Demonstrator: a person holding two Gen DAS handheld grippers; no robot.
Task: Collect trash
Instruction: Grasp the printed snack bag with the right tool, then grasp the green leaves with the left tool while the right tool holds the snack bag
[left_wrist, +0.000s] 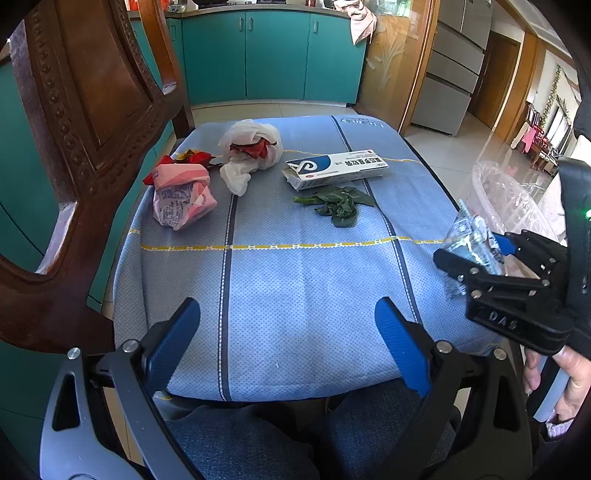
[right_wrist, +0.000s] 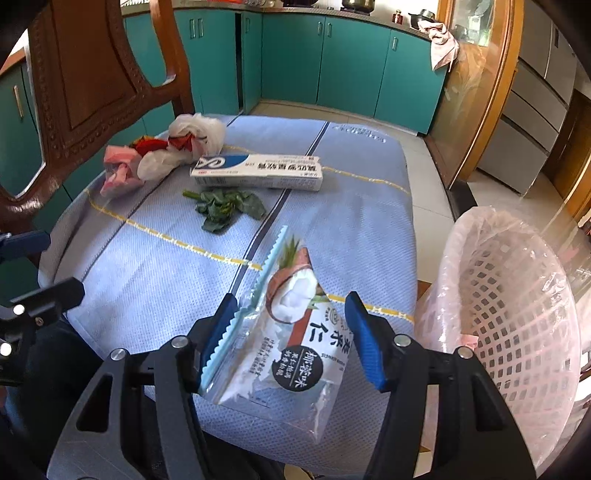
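The right claw has a snack wrapper sitting between its blue fingers, but honestly I can't tell if it's clamped on it. From the right wrist view the fingers look spread with the wrapper loose in the gap; from the left wrist view the same claw has the crinkly wrapper poking up out of it, off the right edge of the blue cushion. So, can't call it either way.

The left claw is wide open with nothing in it, hanging low over the near end of the cushion.

The rest of the trash is at the far end of the cushion:
- a long white and blue box, lying flat
- a limp green leafy bit just in front of the box
- a white plastic bag with something red inside, left of the box
- a crumpled pink wrapper near the left edge, with some red scraps behind it

A pink basket lined with a clear bag sits just off the cushion's right side, close beside the right claw. A carved wooden chair back stands on the left.
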